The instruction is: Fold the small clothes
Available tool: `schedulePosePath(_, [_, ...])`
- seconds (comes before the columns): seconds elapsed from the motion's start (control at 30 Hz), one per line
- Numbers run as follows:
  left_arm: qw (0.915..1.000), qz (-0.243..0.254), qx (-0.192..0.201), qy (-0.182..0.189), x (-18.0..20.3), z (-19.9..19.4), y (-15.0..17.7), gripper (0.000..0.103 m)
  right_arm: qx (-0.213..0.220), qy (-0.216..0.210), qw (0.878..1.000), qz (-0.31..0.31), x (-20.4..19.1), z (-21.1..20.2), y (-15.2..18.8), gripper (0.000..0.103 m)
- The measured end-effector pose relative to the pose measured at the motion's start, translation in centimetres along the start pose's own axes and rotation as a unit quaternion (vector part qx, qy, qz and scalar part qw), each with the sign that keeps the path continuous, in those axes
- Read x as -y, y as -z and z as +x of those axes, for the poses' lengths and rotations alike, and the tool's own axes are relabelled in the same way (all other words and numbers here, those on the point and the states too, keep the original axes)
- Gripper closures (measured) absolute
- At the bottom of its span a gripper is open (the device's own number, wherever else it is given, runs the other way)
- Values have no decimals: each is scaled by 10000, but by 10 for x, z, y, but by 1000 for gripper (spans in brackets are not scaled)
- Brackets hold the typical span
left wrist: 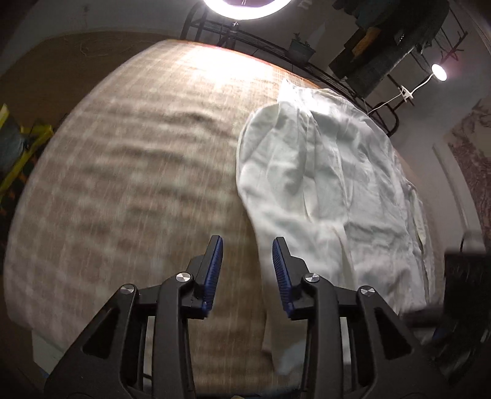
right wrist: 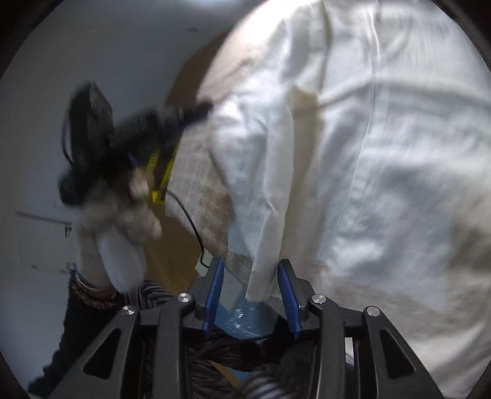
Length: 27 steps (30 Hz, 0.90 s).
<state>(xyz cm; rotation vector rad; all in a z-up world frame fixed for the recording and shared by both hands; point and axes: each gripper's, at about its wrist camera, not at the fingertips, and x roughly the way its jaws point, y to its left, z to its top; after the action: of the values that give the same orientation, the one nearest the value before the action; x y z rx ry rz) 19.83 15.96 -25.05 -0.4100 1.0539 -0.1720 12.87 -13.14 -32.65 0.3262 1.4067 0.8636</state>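
Observation:
A white garment [left wrist: 331, 184] lies spread on the right half of a table covered with a beige checked cloth [left wrist: 129, 172]. My left gripper [left wrist: 247, 245] is open and empty, above the cloth just left of the garment's near edge. In the right wrist view the garment [right wrist: 353, 153] fills the right side, and one hanging corner [right wrist: 260, 282] drops between the open jaws of my right gripper [right wrist: 250, 270]. The left gripper [right wrist: 129, 129] also shows there, blurred, held in a gloved hand [right wrist: 122, 227].
A ring lamp [left wrist: 245, 6] shines above the far table edge. A black metal rack [left wrist: 307, 61] with a potted plant and hanging dark clothes stands behind the table. A small lamp [left wrist: 438, 72] glows at the right. Yellow objects [left wrist: 24, 153] sit at the left.

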Motion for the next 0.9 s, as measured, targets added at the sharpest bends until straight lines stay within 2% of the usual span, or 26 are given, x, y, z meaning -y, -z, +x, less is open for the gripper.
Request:
schedulePosePath(0.1, [9989, -287, -241, 293, -7, 2, 32, 69, 381, -226, 9990, -63, 1, -35, -12, 59])
schedulePosePath(0.13, [9979, -364, -334, 416, -8, 5, 40, 69, 495, -279, 9984, -29, 2, -44, -19, 54])
schedulePosePath(0.23, [9965, -385, -473, 574, -1, 8, 60, 69, 579, -170, 9981, -87, -1, -45, -23, 52])
schedulePosePath(0.3, [9975, -263, -493, 425, 5, 11, 68, 69, 458, -69, 9989, -59, 2, -38, -11, 53])
schedulePosePath(0.4, [9987, -219, -390, 245, 11, 14, 69, 69, 211, 246, 9994, -143, 2, -15, -13, 61])
schedulePosePath(0.5, [9993, -27, -327, 168, 21, 17, 71, 70, 338, 547, 9974, -326, -8, -9, -23, 61])
schedulePosePath(0.57, [9988, -23, -359, 318, 25, 21, 74, 88, 581, 537, 9962, -366, -12, -23, -32, 61])
schedulePosePath(0.6, [9986, -101, -382, 363, 25, 24, 76, 93, 709, 544, 9953, -386, -15, -27, -41, 61])
schedulePosePath(0.7, [9983, -291, -257, 430, 23, 25, 78, 97, 1019, 638, 9913, -542, -28, -51, -68, 59])
schedulePosePath(0.73, [9979, -357, -243, 472, 22, 25, 79, 98, 1119, 745, 9888, -646, -35, -59, -79, 54])
schedulePosePath(0.8, [9976, -432, -215, 506, 21, 25, 79, 99, 1211, 953, 9849, -793, -40, -66, -101, 45])
schedulePosePath(0.9, [9974, -411, -184, 556, 21, 24, 79, 100, 1198, 1108, 9832, -815, -38, -63, -142, 45])
